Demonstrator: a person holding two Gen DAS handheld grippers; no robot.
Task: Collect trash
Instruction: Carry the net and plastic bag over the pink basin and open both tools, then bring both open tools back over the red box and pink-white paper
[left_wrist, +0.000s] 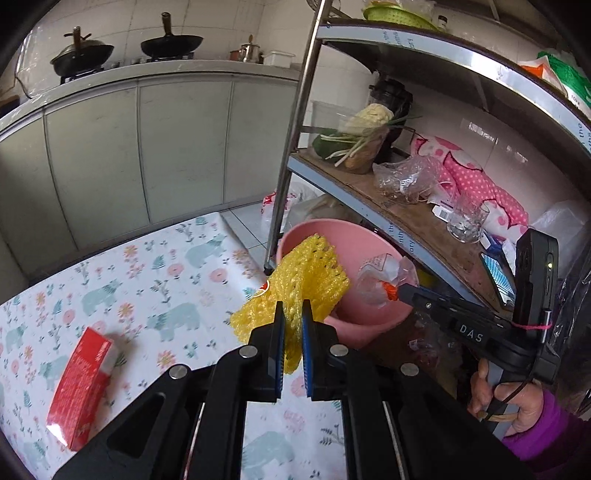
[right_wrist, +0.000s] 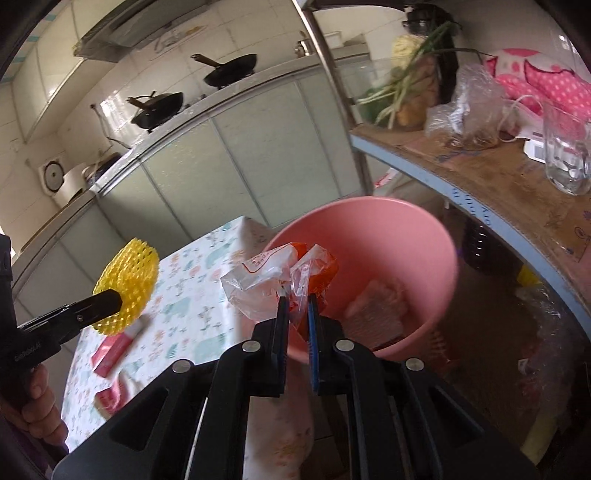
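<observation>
Left wrist view gives me what the other lacks: a full look at the red box (left_wrist: 79, 387) lying on the floral surface (left_wrist: 159, 288), well to the near left of the pink basin (left_wrist: 369, 325). My left tool (left_wrist: 293, 310) is clamped together on the yellow foam net (left_wrist: 306, 280), which stands up from the pads at the basin's near rim. Across the basin, my right tool (left_wrist: 400, 291) pinches the clear plastic wrapper (left_wrist: 380, 277) above the basin's mouth, with the right hand (left_wrist: 506, 406) on its handle.

Right wrist view alone lets me see down into the pink basin (right_wrist: 424, 236), where pale crumpled trash (right_wrist: 376, 306) lies on the bottom. My right tool (right_wrist: 297, 299) is shut tight on the clear plastic wrapper (right_wrist: 266, 280), held over the basin's near rim. The yellow foam net (right_wrist: 127, 284) hangs in the left tool (right_wrist: 110, 301) well left of the basin, over the surface (right_wrist: 192, 295).
</observation>
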